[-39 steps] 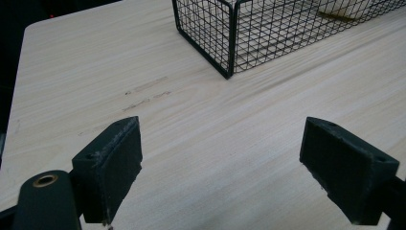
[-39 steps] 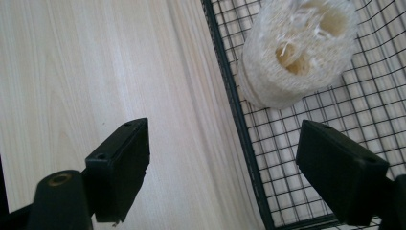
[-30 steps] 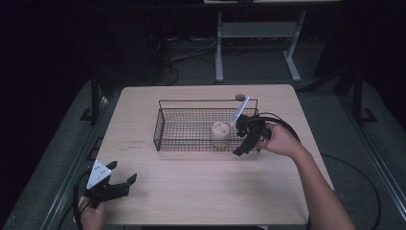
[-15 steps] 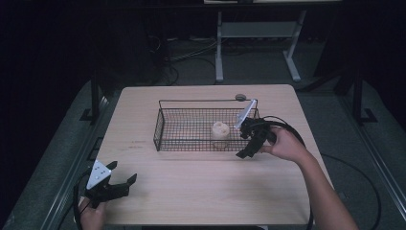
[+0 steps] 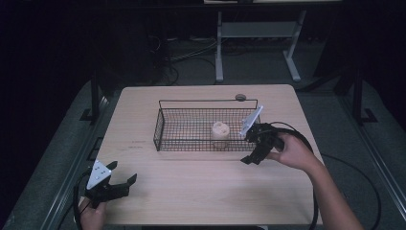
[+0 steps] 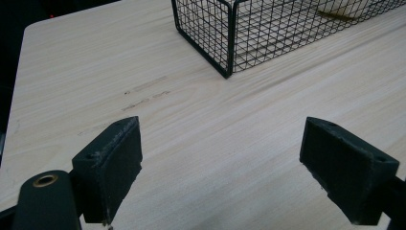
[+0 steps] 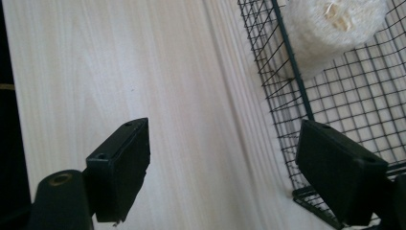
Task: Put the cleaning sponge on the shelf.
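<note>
**Holding open beside the wire basket**

Hovering at the basket's near right corner, your right hand-held gripper (image 5: 254, 152) has its jaws apart with nothing between them. In the right gripper view one jaw stands over the bare tabletop (image 7: 143, 72) and the other over the basket's corner, the rim wire running between them. Your right forearm comes in from the lower right of the high view, the hand (image 5: 292, 152) wrapped around the gripper's body, which points left and toward you, its grey plate tilted up against the basket's right end.

The wire basket (image 5: 165, 125) sits in the middle of the tabletop, toward the far side. The pale loofah piece (image 5: 219, 134) stands inside it, right of centre, near the front wall and close to your right gripper but not touching it.

Your left hand-held gripper (image 5: 122, 181) rests low at the near left corner of the tabletop, well apart from the basket, jaws spread wide over bare wood and empty. Your left hand (image 5: 91, 215) grips it from below the table edge.

A small dark round object (image 5: 240, 97) lies just behind the basket's far rim.
</note>
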